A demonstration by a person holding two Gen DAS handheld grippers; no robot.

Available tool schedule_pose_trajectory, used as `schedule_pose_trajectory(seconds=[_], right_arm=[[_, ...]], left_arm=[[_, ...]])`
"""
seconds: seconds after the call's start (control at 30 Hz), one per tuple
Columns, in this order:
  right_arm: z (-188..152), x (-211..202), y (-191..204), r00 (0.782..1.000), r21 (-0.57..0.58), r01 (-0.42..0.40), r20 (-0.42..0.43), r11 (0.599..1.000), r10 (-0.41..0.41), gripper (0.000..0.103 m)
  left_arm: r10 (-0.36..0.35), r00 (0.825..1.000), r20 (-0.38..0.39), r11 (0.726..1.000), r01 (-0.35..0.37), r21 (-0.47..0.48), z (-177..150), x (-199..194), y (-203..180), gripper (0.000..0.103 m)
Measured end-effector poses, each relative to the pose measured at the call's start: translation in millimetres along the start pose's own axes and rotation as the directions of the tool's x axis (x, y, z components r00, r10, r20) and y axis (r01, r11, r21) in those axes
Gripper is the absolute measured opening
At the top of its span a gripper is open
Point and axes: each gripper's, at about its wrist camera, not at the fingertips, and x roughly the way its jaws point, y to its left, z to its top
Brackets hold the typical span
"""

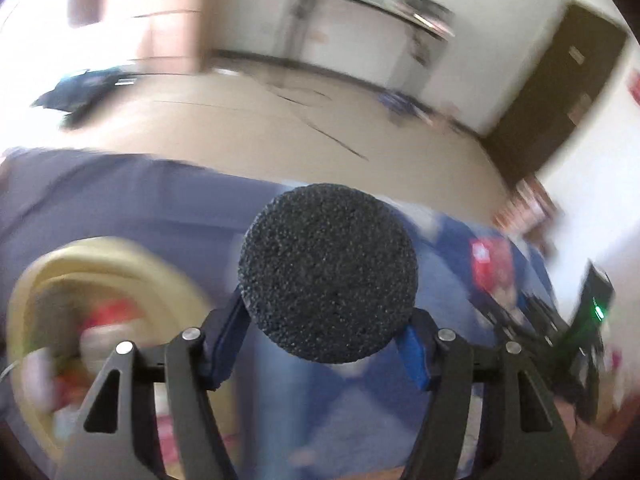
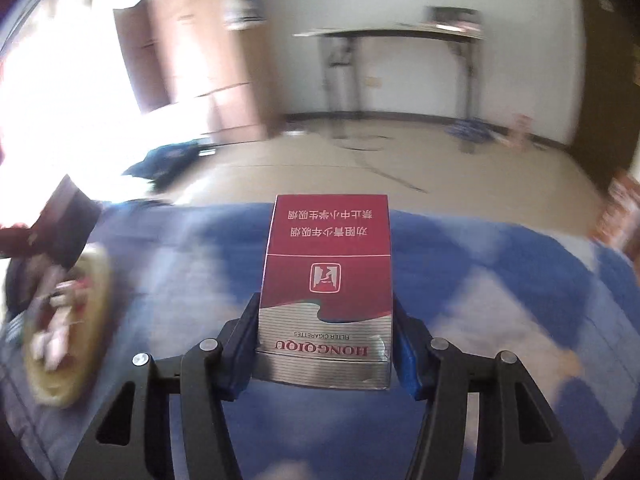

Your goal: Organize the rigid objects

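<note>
black linkages fill the bottom of both wrist views. left gripper is closed halfway on a dark, rough foam ball, its blue pads pressing the ball's lower sides at 7 and 5 o'clock. a yellow basket with blurred red and white items sits at 8 o'clock on the blue cloth. right gripper is clamped narrow on a red and silver cigarette pack, pads against its silver end, red end pointing to 12 o'clock. in that view the basket lies at 9 o'clock.
</note>
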Motion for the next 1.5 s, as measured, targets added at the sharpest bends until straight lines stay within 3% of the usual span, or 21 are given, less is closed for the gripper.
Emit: schedule_pose_trajectory(seconds=[0.07,0.1,0.17,0.23,0.33,0.43,0.53,0.73,0.77,0.83,0.9,0.97,1.1,1.2,1.3,1.37,1.5], right_arm=[[8,2,41,0.995,-0.056,-0.103,-0.014,0.993,0.102,0.056],[12,6,69,0.982,-0.084,-0.186,-0.044,0.979,0.183,0.056],[16,15,118,0.947,-0.136,-0.316,-0.112,0.939,0.302,0.056],[13,26,170,0.897,-0.204,-0.432,-0.200,0.878,0.395,0.056],[3,38,229,0.873,-0.309,-0.475,-0.281,0.824,0.399,0.056],[-6,57,274,0.871,-0.409,-0.479,-0.336,0.777,0.360,0.056],[-14,79,303,0.890,-0.495,-0.438,-0.359,0.751,0.282,0.056],[-23,99,317,0.893,-0.514,-0.423,-0.377,0.747,0.246,0.057],[-25,99,320,0.894,-0.511,-0.422,-0.372,0.748,0.250,0.059],[-26,93,324,0.888,-0.499,-0.438,-0.372,0.748,0.271,0.060],[-26,79,321,0.888,-0.505,-0.449,-0.344,0.737,0.305,0.084],[-24,67,312,0.885,-0.506,-0.465,-0.297,0.727,0.359,0.099],[-18,40,284,0.899,-0.545,-0.426,-0.163,0.722,0.407,0.103],[-21,34,259,0.907,-0.526,-0.413,-0.165,0.744,0.387,0.103],[-49,24,237,0.901,-0.541,-0.429,-0.197,0.723,0.387,0.103],[-79,22,229,0.900,-0.567,-0.433,-0.235,0.701,0.367,0.103],[-117,39,228,0.895,-0.543,-0.443,-0.318,0.713,0.314,0.103]], left_arm=[[0.081,0.996,0.025,0.995,-0.079,-0.058,-2,-29,44,0.067],[0.120,0.993,0.022,0.989,-0.117,-0.090,-5,-41,68,0.067],[0.197,0.980,0.018,0.971,-0.193,-0.139,-15,-63,110,0.067],[0.226,0.974,-0.002,0.959,-0.223,-0.174,-27,-73,139,0.067],[0.213,0.976,-0.031,0.948,-0.215,-0.233,-51,-73,175,0.067],[0.225,0.971,-0.077,0.934,-0.237,-0.269,-74,-61,195,0.067],[0.215,0.970,-0.112,0.931,-0.239,-0.278,-85,-43,205,0.067],[0.198,0.973,-0.122,0.932,-0.225,-0.284,-86,-31,214,0.069],[0.221,0.967,-0.127,0.927,-0.249,-0.280,-85,-30,215,0.069],[0.227,0.968,-0.107,0.925,-0.249,-0.287,-87,-33,213,0.076],[0.212,0.976,-0.048,0.927,-0.217,-0.305,-89,-42,210,0.094],[0.228,0.973,0.022,0.928,-0.210,-0.309,-90,-58,201,0.103],[0.222,0.969,0.110,0.931,-0.177,-0.318,-99,-86,180,0.103],[0.256,0.957,0.139,0.926,-0.202,-0.318,-123,-101,156,0.103],[0.317,0.937,0.145,0.918,-0.265,-0.295,-163,-101,128,0.103],[0.317,0.940,0.128,0.916,-0.268,-0.300,-194,-96,115,0.103],[0.309,0.946,0.098,0.915,-0.268,-0.303,-252,-70,104,0.103]])
